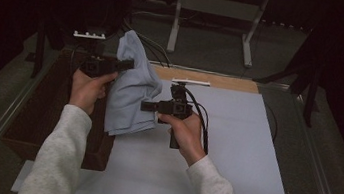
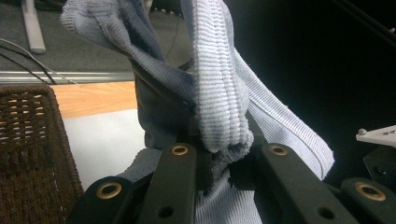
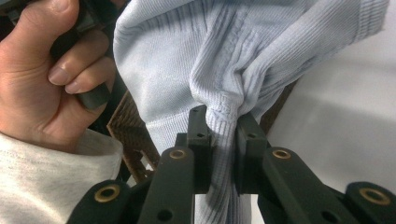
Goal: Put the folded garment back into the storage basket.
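The pale blue knit garment hangs in the air over the left edge of the white board, strung between the two grippers. The left gripper pinches a ribbed hem near the top, at about 11 o'clock from the board's centre; in the left gripper view its jaws are clamped on a bunched roll of that ribbing. The right gripper grips the cloth lower down, at about 9 o'clock, and the right gripper view shows its jaws clenched on a gathered fold of ribbed edge.

By its look the garment is light, soft and limp: it drapes and folds under its own weight, keeps no shape, and would likely sag wherever it is unsupported. The knit looks stretchy, so a pull may lengthen it before it moves. The thicker ribbed hems and seams seem the surest places to hold, as thin single layers could slip from the pads.

What kind of garment it is cannot be told, since folds hide its outline and its lower end bunches against the board. The far side of the room is dark. A brown woven basket beside the board, at 9 o'clock, is cut off by the frame, and its inside is too dark to read.
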The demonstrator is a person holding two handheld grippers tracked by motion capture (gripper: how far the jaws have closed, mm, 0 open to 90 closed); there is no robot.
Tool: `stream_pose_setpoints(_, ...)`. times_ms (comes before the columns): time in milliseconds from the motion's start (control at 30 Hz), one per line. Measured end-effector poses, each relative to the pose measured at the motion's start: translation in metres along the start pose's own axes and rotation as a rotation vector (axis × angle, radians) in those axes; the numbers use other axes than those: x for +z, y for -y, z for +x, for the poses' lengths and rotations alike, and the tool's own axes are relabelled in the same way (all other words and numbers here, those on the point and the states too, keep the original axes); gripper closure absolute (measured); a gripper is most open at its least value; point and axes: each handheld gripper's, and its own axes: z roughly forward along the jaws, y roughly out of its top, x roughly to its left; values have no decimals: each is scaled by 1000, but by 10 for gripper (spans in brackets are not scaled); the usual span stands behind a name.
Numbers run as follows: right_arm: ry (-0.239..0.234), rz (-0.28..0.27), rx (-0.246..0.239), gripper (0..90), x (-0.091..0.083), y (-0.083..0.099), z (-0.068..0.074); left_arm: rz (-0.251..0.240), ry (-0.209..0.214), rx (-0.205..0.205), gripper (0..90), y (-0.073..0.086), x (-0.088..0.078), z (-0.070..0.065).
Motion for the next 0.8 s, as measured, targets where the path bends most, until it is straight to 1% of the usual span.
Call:
stream_pose_setpoints(433, -1, 7, -3, 800, 14, -3, 6, -8, -8, -9, 821, -2, -9, 9)
stream_pose_setpoints(533, -16, 14, -6, 799, 17, -4, 8, -7, -13, -13, 821, -2, -10, 11)
stream_pose_setpoints(600, -16, 17, -14, 799, 21, -5, 10, -3, -18, -13, 821, -2, -10, 12)
stream_pose_setpoints(800, -38, 22, -3, 799, 30, -4, 14, -5, -21, -15, 821, -1, -13, 15)
